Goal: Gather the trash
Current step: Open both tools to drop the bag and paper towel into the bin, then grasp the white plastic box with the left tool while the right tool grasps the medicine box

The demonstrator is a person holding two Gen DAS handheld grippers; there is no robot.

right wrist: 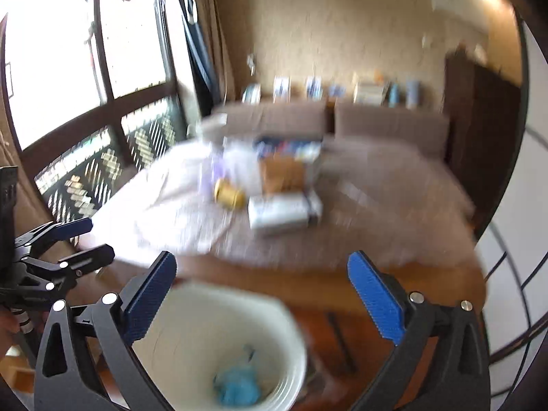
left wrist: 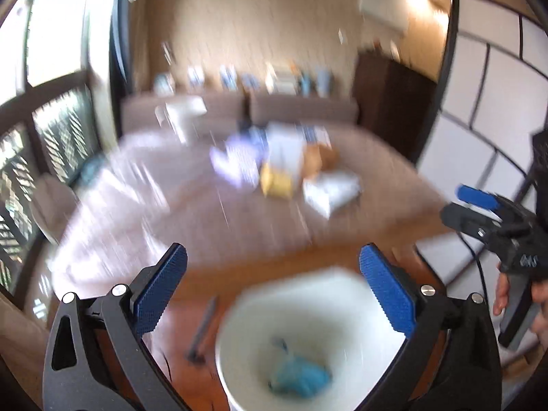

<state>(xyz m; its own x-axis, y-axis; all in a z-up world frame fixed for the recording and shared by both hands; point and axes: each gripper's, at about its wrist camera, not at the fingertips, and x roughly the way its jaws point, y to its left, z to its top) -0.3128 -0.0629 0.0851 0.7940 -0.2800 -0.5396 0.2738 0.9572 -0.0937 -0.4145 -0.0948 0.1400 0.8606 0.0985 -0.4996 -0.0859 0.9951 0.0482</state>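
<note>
A white bin [left wrist: 308,308] stands on the wooden floor below both grippers, with a blue crumpled piece [left wrist: 301,378] at its bottom; it also shows in the right wrist view [right wrist: 219,308]. My left gripper [left wrist: 274,287] is open and empty above the bin. My right gripper [right wrist: 262,294] is open and empty too, and shows at the right of the left wrist view [left wrist: 469,205]. On the bed [right wrist: 376,226] lie a yellow container [right wrist: 228,194], a white box [right wrist: 281,210], a brown packet [right wrist: 282,173] and purple-white wrappers [left wrist: 236,161]. Both views are blurred.
A window with a dark lattice [right wrist: 85,171] is at the left. A shelf with small bottles and boxes [right wrist: 342,90] runs behind the bed. A dark cabinet [right wrist: 479,130] stands at the right. A white cloth [right wrist: 171,212] lies on the bed's left side.
</note>
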